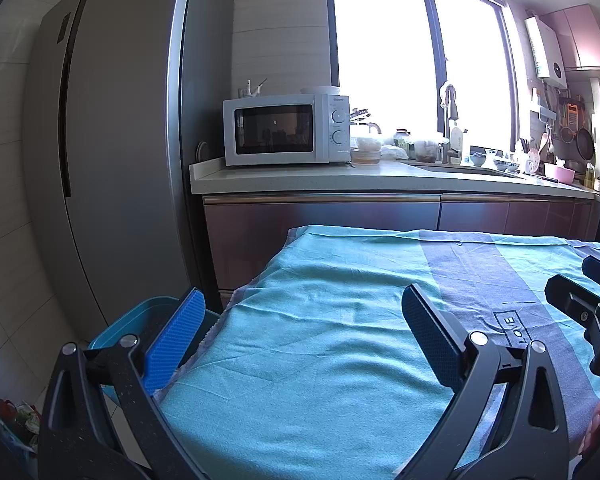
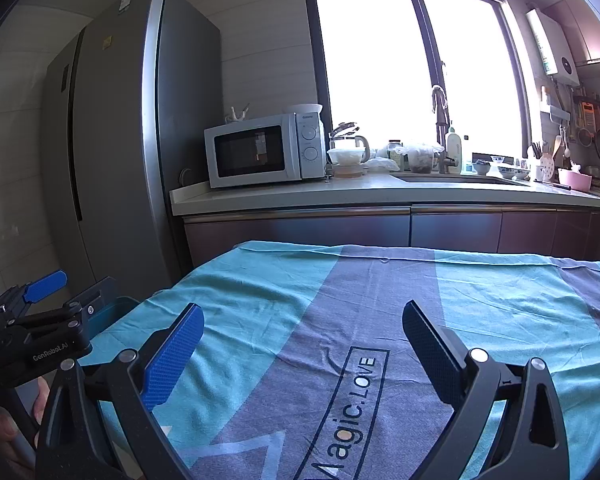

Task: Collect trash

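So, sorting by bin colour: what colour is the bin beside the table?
Blue-teal; the bin shows best in the left wrist view, behind the left gripper.

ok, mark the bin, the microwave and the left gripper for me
bin (image 1: 140, 312), left wrist view, teal rim beside the table.
microwave (image 1: 274, 130), left wrist view, dark door window.
left gripper (image 1: 300, 334), left wrist view, midway between its open fingertips.

right gripper (image 2: 302, 354) agape over teal tablecloth (image 2: 260, 296)
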